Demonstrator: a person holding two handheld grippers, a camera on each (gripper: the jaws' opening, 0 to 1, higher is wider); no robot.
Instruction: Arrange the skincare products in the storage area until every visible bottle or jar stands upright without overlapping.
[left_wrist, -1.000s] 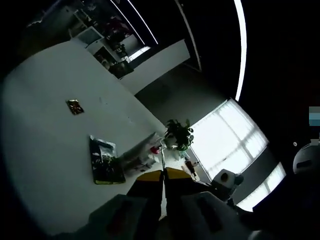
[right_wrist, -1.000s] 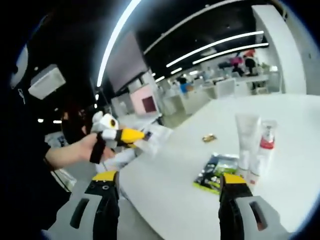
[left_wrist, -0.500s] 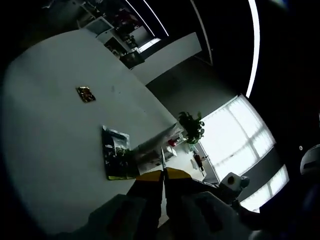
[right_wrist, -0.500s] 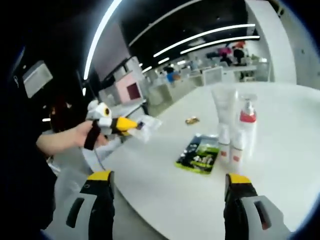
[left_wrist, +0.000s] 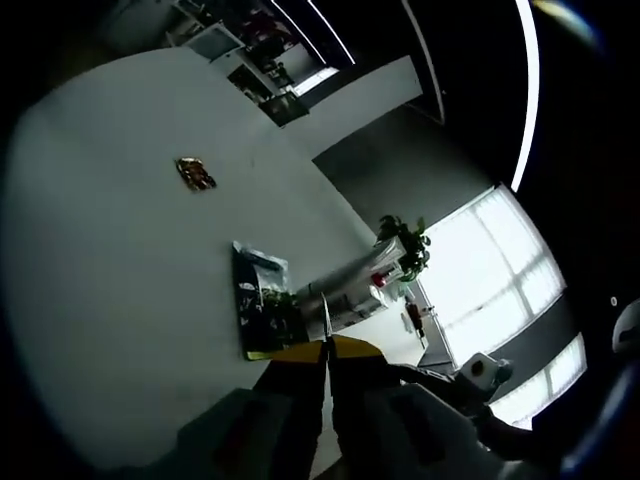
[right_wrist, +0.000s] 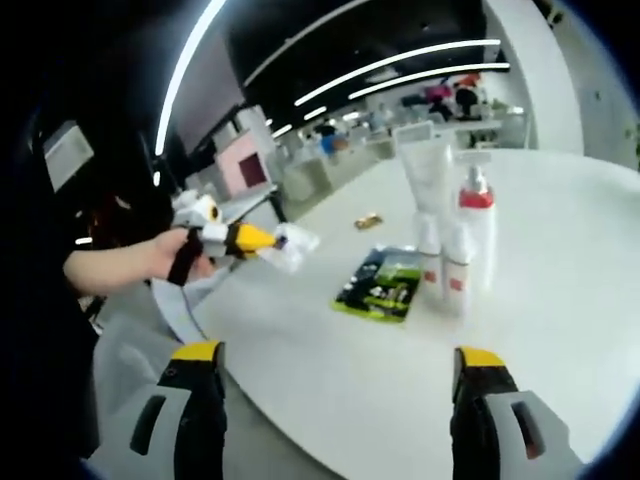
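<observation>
Right gripper (right_wrist: 338, 400) jaws wide apart, nothing between. Ahead between them: green packet (right_wrist: 380, 285) flat on white table (right_wrist: 560, 260). Upright bottles (right_wrist: 455, 245) just right of it.

In the left gripper view the skincare bottles (left_wrist: 352, 292) are a blurred cluster, partly behind the hand-held gripper's yellow tips. The small item (left_wrist: 195, 173) far out on the bench (left_wrist: 110, 250) is too small to identify. The green packet's (right_wrist: 379, 284) print is unreadable.
</observation>
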